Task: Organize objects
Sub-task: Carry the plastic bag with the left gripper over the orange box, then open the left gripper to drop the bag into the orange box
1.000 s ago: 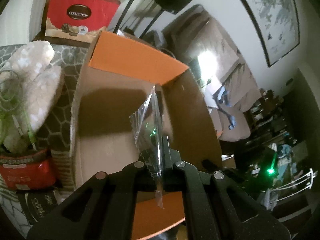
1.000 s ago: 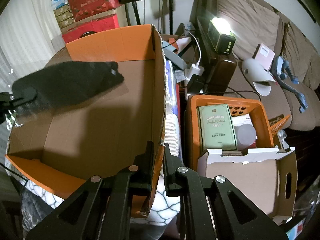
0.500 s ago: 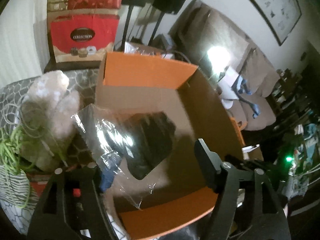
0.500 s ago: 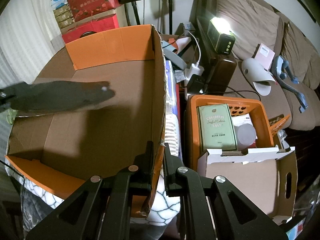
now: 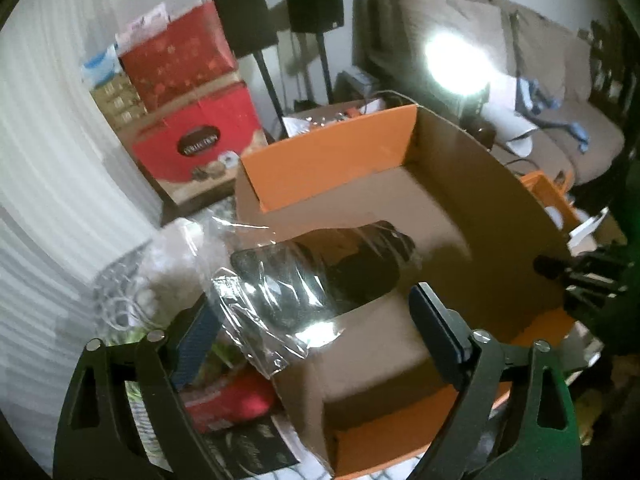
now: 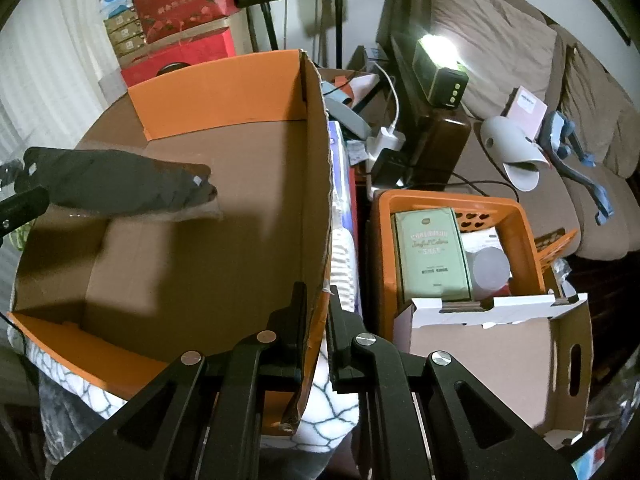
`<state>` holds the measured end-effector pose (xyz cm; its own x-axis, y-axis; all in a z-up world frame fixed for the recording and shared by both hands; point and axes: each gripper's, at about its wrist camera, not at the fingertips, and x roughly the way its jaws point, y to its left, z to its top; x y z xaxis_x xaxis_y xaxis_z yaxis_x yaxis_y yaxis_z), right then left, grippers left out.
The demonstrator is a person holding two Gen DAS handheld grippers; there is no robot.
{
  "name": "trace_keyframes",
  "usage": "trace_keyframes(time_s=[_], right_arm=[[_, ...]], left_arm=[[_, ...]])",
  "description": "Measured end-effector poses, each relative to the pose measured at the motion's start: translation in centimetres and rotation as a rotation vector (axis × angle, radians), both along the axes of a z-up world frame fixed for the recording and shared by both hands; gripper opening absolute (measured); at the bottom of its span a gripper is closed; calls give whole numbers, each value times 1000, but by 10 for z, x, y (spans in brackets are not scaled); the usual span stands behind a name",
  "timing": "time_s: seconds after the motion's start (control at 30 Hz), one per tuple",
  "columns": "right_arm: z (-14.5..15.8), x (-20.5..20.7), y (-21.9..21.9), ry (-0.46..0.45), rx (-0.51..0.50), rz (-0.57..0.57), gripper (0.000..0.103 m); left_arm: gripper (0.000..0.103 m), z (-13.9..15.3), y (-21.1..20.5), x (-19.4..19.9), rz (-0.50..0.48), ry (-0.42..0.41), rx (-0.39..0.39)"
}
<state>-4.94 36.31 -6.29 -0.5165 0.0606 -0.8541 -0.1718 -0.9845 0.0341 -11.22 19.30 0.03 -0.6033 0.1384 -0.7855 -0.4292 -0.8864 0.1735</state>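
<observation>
Left gripper (image 5: pixel 316 324) jaws just opened, now spread; crinkly clear plastic bag (image 5: pixel 280 280) with dark contents released, over cardboard box (image 6: pixel 224 208). Right gripper (image 6: pixel 318 344) unchanged, pinching box wall.

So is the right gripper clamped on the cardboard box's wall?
Yes, the right gripper is shut on the side wall of the cardboard box.
</observation>
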Motion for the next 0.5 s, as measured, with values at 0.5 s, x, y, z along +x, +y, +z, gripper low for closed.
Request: trace_keyframes(time_s=[0.5], right_arm=[[0,1,1,-1,1,-6,8]], left_arm=[[102,-19,10,-2,-93,-84,-123]])
